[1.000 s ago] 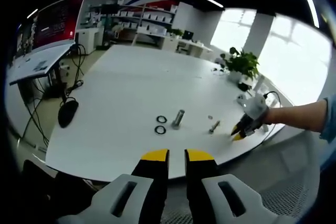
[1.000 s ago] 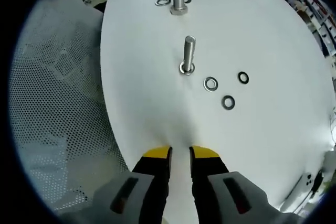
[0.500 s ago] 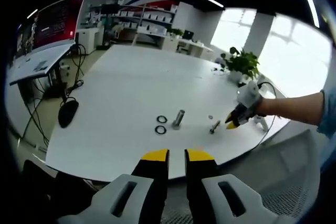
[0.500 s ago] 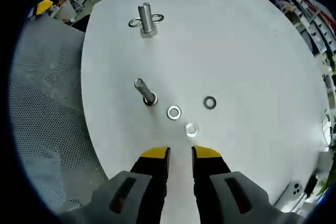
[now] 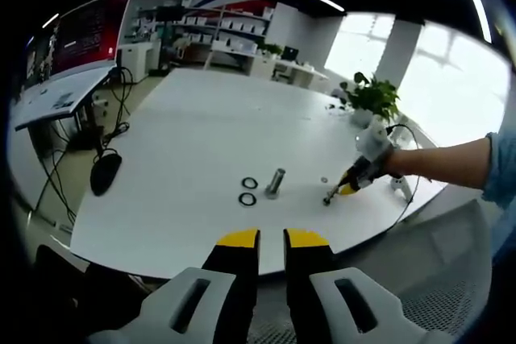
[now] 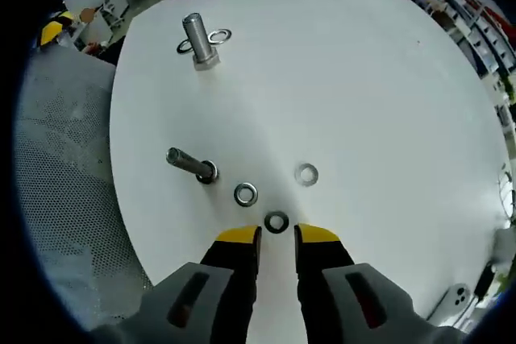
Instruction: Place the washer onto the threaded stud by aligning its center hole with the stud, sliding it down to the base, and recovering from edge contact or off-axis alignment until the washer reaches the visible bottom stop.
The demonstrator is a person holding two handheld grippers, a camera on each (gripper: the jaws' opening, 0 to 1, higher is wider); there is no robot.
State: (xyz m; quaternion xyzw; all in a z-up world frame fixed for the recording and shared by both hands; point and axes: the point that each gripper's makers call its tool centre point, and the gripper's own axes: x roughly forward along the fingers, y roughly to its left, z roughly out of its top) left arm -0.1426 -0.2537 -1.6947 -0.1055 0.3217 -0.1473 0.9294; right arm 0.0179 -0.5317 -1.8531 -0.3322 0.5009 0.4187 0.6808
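Jaws of the right gripper stand slightly spread and empty, with a washer lying on the white tabletop just beyond their tips. Two more washers lie beyond, beside a threaded stud. Farther off stands a larger bolt. Left gripper jaws hang slightly spread, empty, short of the tabletop edge.

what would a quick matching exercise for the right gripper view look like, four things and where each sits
Things:
1. washer
2. right gripper
3. far stud
4. near stud

Places:
A. top of the view, ring beside its base
B. just beyond the yellow jaw tips
C. rising from the bottom edge
D. on the table near its left edge, beside two washers

Pairs: 1-B, 2-C, 3-A, 4-D
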